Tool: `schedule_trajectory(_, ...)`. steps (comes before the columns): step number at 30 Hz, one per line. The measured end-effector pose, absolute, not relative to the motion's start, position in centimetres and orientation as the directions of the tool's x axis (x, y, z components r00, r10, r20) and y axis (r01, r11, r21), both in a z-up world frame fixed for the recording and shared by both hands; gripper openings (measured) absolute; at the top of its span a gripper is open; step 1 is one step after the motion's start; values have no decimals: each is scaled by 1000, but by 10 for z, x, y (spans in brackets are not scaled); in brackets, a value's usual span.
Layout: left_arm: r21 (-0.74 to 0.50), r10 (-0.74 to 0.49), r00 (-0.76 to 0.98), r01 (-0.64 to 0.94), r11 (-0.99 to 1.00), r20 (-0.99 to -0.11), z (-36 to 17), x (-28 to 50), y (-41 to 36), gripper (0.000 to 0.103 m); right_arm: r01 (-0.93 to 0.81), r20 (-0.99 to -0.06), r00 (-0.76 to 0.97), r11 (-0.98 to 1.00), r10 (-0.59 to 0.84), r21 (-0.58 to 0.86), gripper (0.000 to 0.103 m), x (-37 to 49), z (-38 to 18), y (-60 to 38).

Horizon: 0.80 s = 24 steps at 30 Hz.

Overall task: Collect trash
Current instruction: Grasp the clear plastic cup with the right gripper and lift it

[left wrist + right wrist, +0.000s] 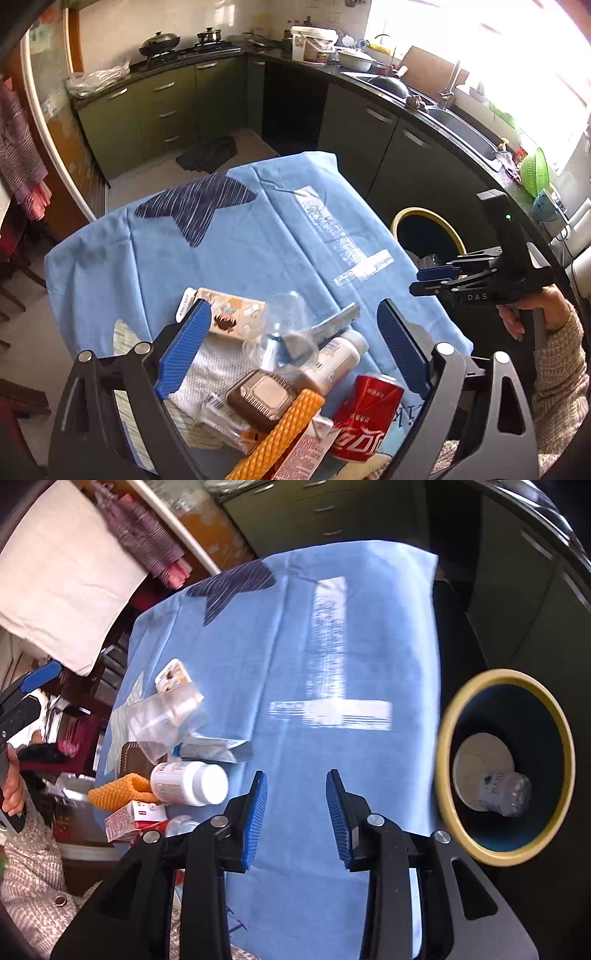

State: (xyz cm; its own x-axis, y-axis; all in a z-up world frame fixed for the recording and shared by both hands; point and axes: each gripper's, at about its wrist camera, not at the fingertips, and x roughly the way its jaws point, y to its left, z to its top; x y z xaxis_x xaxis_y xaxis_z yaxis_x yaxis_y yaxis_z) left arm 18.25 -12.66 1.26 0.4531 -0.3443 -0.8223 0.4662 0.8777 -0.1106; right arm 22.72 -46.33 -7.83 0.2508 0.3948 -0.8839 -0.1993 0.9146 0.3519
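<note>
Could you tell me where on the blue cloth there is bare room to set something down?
The far half of the cloth is bare, from the dark fin print to the white print, as is the strip toward the bin. The near left corner is crowded: can, white bottle, carton, orange foam.

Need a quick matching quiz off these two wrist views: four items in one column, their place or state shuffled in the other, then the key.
Items:
1. red cola can
2. white pill bottle
3. crumpled clear bottle
4. right gripper

Places or states:
A. at the bottom of the yellow-rimmed bin
B. open and empty over the blue cloth
C. dented, at the near edge of the pile
D. lying on its side beside the orange foam net

Pairs: 1-C, 2-D, 3-A, 4-B
</note>
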Motion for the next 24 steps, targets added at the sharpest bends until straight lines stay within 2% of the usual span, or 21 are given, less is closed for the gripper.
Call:
schedule_trajectory(8,-114,-321,458,425,898,-829,-4,168,-84,87,-331,-875,159,859,458,389,34,226,-75,-385)
schedule_trajectory(12,-101,-303,476,404,909,-826,-5,164,-74,87,-418,-873,176,837,455,352,34,217,-58,-346)
schedule_trajectory(19,-102,-289,501,366,925,-816,1,157,-52,87,-507,-889,255,836,380,212,34,212,-45,-284)
schedule_trajectory(24,-102,-271,514,333,937,-814,1,153,-35,87,-508,-909,336,860,247,46,34,218,-54,-256)
